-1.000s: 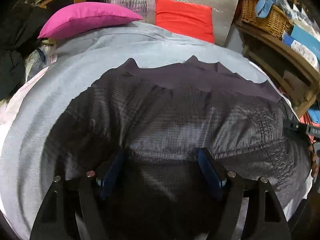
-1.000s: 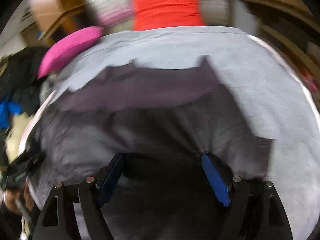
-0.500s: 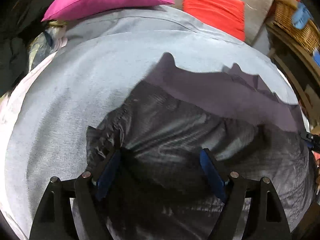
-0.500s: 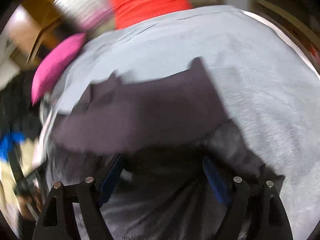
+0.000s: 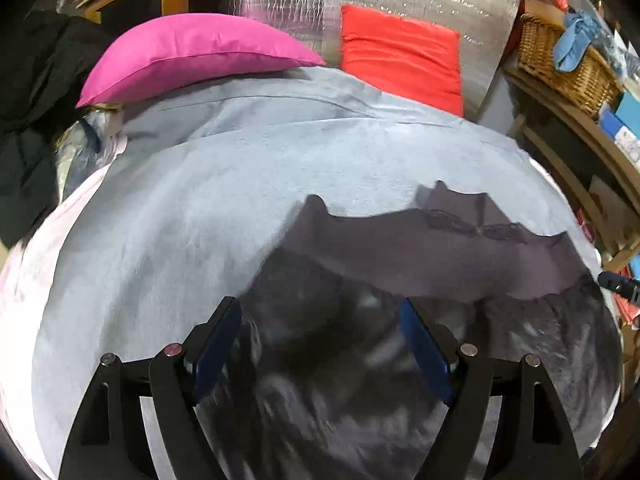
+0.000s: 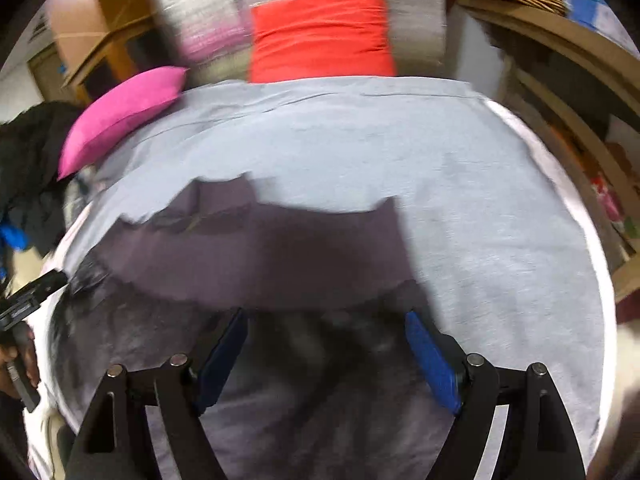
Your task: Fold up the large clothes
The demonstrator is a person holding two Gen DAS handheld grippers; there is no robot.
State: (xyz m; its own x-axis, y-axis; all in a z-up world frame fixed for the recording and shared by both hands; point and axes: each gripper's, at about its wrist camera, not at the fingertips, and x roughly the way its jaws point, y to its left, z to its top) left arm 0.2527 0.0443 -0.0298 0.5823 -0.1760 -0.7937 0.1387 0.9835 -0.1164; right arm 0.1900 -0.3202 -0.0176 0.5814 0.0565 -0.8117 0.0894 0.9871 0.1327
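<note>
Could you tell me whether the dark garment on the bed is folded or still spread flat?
Partly folded: the dark garment has a smooth purplish layer lying over its shiny rumpled part on the grey sheet.

Dim indoor light; fisheye bending, dark corners; motion blur, worst right view.

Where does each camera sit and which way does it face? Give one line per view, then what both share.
Left wrist: on the left gripper, angled down over the dark garment on the grey sheet; its own jaws show, open.
Right wrist: on the right gripper, angled down likewise; own open jaws, plus the other gripper and the hand holding it at left.
Shared: garment, sheet, pink pillow, red cushion.
</note>
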